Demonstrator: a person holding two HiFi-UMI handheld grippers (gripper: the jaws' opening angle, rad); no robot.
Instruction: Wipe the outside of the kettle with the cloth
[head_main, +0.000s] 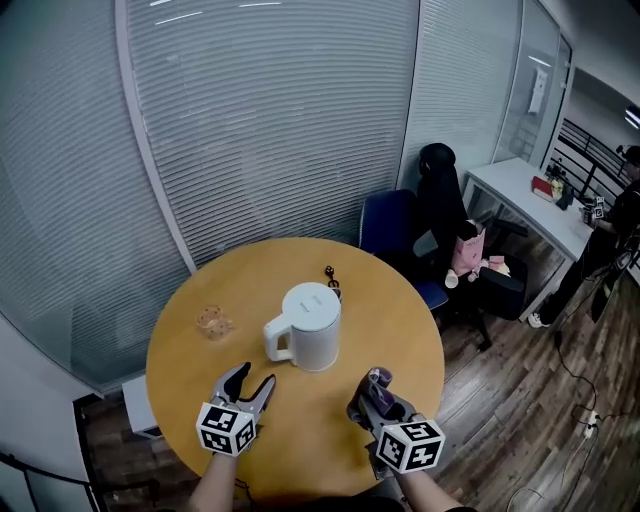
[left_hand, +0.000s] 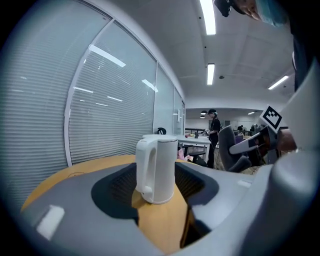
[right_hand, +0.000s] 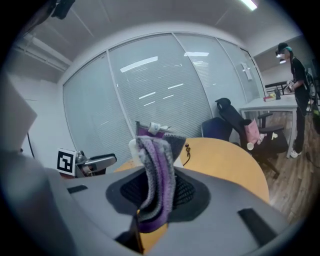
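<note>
A white electric kettle (head_main: 306, 327) stands near the middle of the round wooden table (head_main: 180, 345), handle toward the left. In the left gripper view the kettle (left_hand: 157, 169) stands ahead of the jaws, apart from them. My left gripper (head_main: 250, 384) is open and empty, front-left of the kettle. My right gripper (head_main: 375, 392) is shut on a grey and purple cloth (right_hand: 157, 175), which stands up between its jaws and hides most of the kettle in the right gripper view. The cloth (head_main: 378, 381) shows front-right of the kettle in the head view.
A small clear glass object (head_main: 212, 322) lies at the table's left. A dark small item (head_main: 331, 276) lies behind the kettle. A blue chair (head_main: 388, 224) and a black office chair (head_main: 445, 205) stand beyond the table. A person (head_main: 615, 230) stands at the far right by a white desk (head_main: 520, 195).
</note>
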